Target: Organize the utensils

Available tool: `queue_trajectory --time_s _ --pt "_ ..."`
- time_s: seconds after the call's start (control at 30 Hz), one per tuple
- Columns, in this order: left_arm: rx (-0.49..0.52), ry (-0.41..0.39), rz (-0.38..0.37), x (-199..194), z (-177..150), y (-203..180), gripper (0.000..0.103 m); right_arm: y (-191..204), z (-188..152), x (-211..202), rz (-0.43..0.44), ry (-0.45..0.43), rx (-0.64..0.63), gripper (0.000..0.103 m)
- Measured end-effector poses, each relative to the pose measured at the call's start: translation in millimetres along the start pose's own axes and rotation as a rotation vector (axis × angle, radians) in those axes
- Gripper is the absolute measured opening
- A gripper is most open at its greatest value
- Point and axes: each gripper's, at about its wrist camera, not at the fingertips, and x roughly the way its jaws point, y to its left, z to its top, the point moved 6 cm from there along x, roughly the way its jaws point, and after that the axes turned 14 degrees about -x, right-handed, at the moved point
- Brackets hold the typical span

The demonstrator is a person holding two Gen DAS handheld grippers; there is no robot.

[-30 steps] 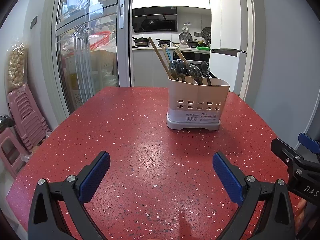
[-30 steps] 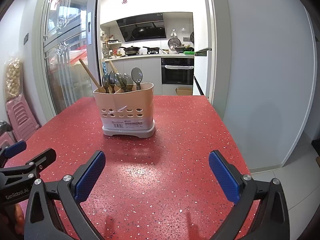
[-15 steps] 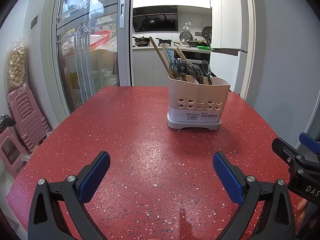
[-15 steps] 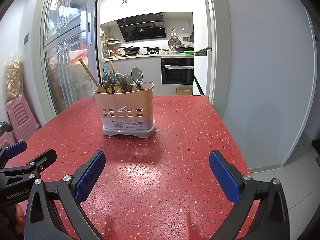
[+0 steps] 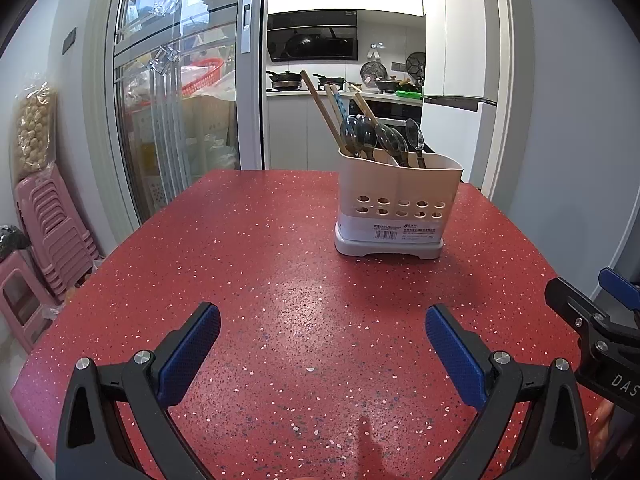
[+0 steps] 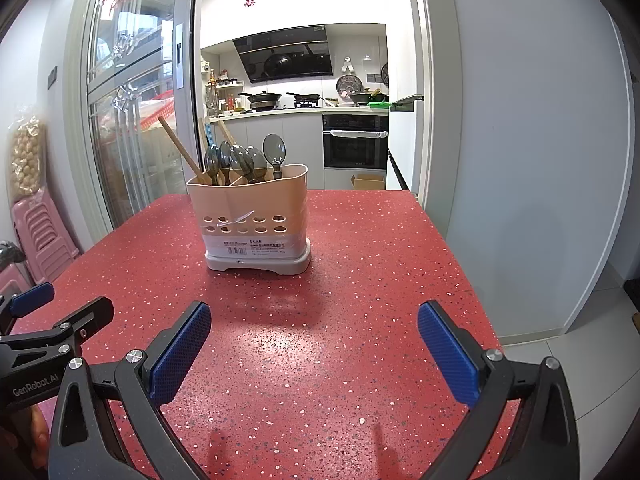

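Both grippers empty and wide apart, facing the utensil holder across the red table.

The left gripper [image 5: 322, 330] and right gripper [image 6: 314, 328] hang low in frame, blue-padded jaws spread, holding nothing. Beyond them on the speckled red tabletop [image 5: 248, 248], the beige perforated plastic utensil caddy [image 6: 249, 216] stands centre-frame with steel spoons [image 6: 236, 160] and wooden chopsticks [image 6: 178, 144] mixed. Judged best: approach from above, pinch one handle near its top, lift straight up.

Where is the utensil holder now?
The utensil holder stands on the red table, right of centre in the left wrist view and left of centre in the right wrist view, ahead of both open hand-held grippers.
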Motion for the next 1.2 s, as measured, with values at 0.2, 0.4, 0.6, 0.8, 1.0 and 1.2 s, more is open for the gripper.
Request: queue_trajectory --time_s 0.2,0.4,0.6,0.8,1.0,1.2 --pt "0.004 -0.001 -0.002 -1.2 -0.5 -1.0 0.103 0.1 -0.4 0.6 0.0 0.001 0.0 0.103" --pt "0.004 0.0 -0.003 -1.5 -0.5 -1.9 0.103 0.7 -0.3 0.5 0.002 0.001 0.0 0.103" --pt "0.003 0.0 -0.005 -2.0 0.1 -2.2 0.103 2.2 -0.6 0.2 0.003 -0.002 -0.002 0.103" --pt "0.006 0.0 -0.005 -2.0 0.0 -3.5 0.103 2.2 -0.6 0.1 0.003 -0.001 -0.001 0.103" --pt "0.008 0.0 -0.004 -1.9 0.1 -4.3 0.103 2.6 -0.4 -0.4 0.004 -0.001 -0.002 0.103" --pt "0.003 -0.001 -0.003 -2.0 0.1 -4.4 0.103 3.0 -0.5 -0.8 0.005 -0.002 -0.002 0.103"
